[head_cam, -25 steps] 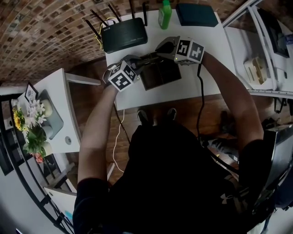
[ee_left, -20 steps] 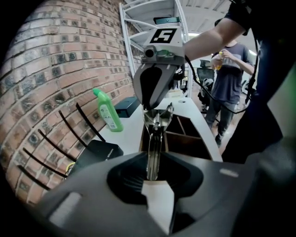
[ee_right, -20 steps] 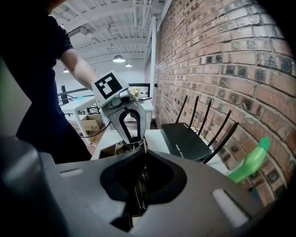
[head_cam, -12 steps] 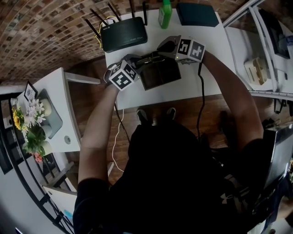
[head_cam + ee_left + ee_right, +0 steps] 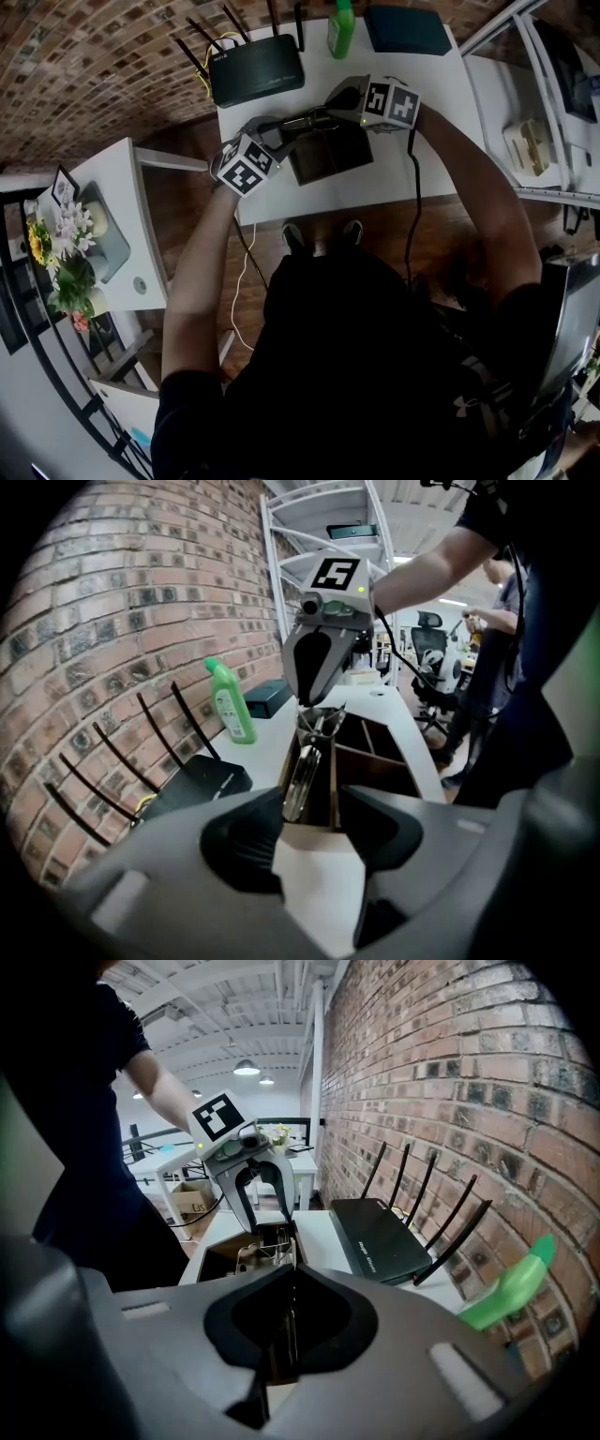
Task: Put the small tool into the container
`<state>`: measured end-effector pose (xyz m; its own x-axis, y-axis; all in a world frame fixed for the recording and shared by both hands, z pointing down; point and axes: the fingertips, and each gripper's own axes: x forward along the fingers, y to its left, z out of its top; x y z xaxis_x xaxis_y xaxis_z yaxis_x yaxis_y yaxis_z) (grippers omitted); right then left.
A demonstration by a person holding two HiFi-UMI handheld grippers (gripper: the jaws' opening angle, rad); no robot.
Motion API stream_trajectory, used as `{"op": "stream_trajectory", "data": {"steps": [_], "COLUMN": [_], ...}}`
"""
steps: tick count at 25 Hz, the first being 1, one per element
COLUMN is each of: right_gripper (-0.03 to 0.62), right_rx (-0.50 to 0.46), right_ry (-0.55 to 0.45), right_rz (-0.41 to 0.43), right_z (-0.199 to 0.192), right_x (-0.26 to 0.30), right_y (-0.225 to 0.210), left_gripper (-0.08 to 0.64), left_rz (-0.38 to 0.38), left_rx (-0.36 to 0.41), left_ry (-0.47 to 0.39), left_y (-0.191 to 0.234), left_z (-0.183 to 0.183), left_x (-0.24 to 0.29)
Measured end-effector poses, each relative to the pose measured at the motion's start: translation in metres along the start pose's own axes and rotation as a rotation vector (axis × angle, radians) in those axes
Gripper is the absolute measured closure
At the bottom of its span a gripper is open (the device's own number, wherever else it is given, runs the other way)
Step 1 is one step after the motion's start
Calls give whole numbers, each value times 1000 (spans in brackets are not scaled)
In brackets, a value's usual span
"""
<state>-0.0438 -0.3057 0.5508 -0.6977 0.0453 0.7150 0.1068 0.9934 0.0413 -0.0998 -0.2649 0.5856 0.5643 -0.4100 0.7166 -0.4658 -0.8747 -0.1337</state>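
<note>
— One item to place: the pliers, as they look to be. Location?
— Hanging upright from the right tool, which is clamped tight on their top end. The lower end is down inside the container, in the narrow compartment on the router side. Not yet released.
— Handling?
— Judged: all metal, stiff, some weight for the size, polished and so liable to slip. The grip is on a thin part at the very top, so the piece can swing. A hold lower, across the flat body, would be steadier. It should take a short drop without harm.
— Left tool?
— Its jaws have just been opening and stand wide. The pliers' lower end shows in the gap ahead of them, but neither pad presses on it.
— Surroundings?
— The container stands on a white bench. The router is near it by the brick wall, and a green bottle is further along.
— Anything not verified?
— Whether the lower end touches the compartment floor: the front wall hides it. In the head view both tools cover the piece almost wholly. In the right gripper view only a thin strip shows between the closed jaws. The exact kind of implement I cannot confirm.
</note>
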Motion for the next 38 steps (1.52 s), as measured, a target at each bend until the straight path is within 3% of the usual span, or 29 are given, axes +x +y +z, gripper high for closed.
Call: {"op": "stream_trajectory", "data": {"steps": [5, 11, 22, 26, 31, 38], "right_gripper": [581, 580, 580, 580, 580, 578], "right_rx": [-44, -33, -39, -8, 41, 67], "right_ry": [39, 48, 60, 51, 23, 25], "right_rz": [25, 28, 27, 9, -29, -84], "right_z": [1, -4, -8, -6, -13, -14], "right_x": [6, 14, 28, 30, 38, 40], "right_y": [4, 0, -5, -6, -11, -13], "left_gripper": [371, 371, 376, 377, 383, 385], "left_rz": [7, 40, 71, 65, 52, 13], "left_rx": [-21, -71, -238, -271, -378, -359], "left_ry": [-22, -61, -154, -172, -258, -276], "left_y": [-6, -13, -37, -46, -55, -70], "left_z": [1, 2, -3, -7, 10, 24], "left_x": [-7, -25, -45, -47, -59, -50]}}
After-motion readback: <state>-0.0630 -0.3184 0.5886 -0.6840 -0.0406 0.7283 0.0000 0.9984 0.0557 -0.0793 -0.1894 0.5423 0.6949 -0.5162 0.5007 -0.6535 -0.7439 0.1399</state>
